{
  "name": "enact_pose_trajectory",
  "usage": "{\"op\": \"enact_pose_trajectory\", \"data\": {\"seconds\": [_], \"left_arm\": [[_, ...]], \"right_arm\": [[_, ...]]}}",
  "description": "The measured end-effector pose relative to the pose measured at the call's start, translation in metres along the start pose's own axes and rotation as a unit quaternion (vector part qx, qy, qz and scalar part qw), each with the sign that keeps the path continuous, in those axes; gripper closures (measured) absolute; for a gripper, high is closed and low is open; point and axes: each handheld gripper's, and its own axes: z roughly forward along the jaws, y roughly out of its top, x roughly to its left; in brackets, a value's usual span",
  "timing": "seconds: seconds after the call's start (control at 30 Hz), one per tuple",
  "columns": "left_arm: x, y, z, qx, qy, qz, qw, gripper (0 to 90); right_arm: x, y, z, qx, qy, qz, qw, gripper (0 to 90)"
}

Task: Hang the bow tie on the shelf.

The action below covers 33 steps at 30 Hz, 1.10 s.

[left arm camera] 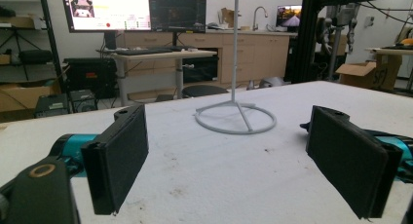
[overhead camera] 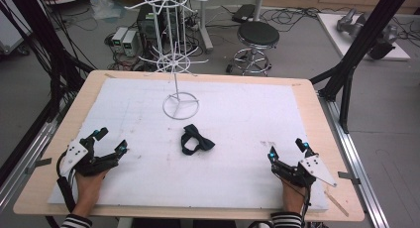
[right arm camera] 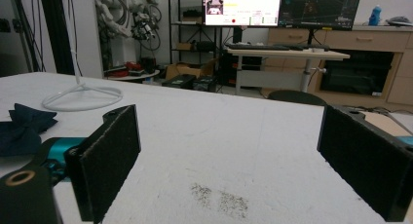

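grey floor (overhead camera: 386, 114) | black stool (overhead camera: 257, 35) | monitors (left arm camera: 146, 9) | wooden cabinets (left arm camera: 253, 56)

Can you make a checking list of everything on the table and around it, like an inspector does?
Surface: white mat on a wooden table, with a patch of dark specks near the right gripper.
Job's things: dark bow tie lying flat mid-mat; white wire display stand upright behind it, its hooks bare.
Clutter: nothing seen on the mat.
Grippers: left gripper and right gripper both open, holding nothing, resting near the front corners.
Cables: one trails from each gripper along the person's wrists; many more lie on the floor behind.
Surroundings: black stool, desks, monitors, black frame posts.
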Motion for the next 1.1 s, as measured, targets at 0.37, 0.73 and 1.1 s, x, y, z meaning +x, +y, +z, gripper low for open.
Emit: {"op": "enact_pose_trajectory", "data": {"seconds": [0.37, 0.73, 1.1], "left_arm": [[-0.0001, 0.0000, 0.0004, -0.001, 0.001, -0.002, 1.0000, 15.9], [-0.0002, 0.0001, 0.0003, 0.002, 0.001, -0.001, 1.0000, 15.9], [-0.0001, 0.0003, 0.0004, 0.004, 0.002, 0.000, 1.0000, 16.0]], "right_arm": [[0.0001, -0.0002, -0.0009, -0.004, -0.002, 0.000, 1.0000, 7.6], [0.0001, 0.0001, -0.0001, 0.001, -0.002, 0.003, 1.0000, 7.6], [-0.0001, 0.0050, 0.0079, 0.043, 0.000, 0.003, 0.9991, 7.6]]}}
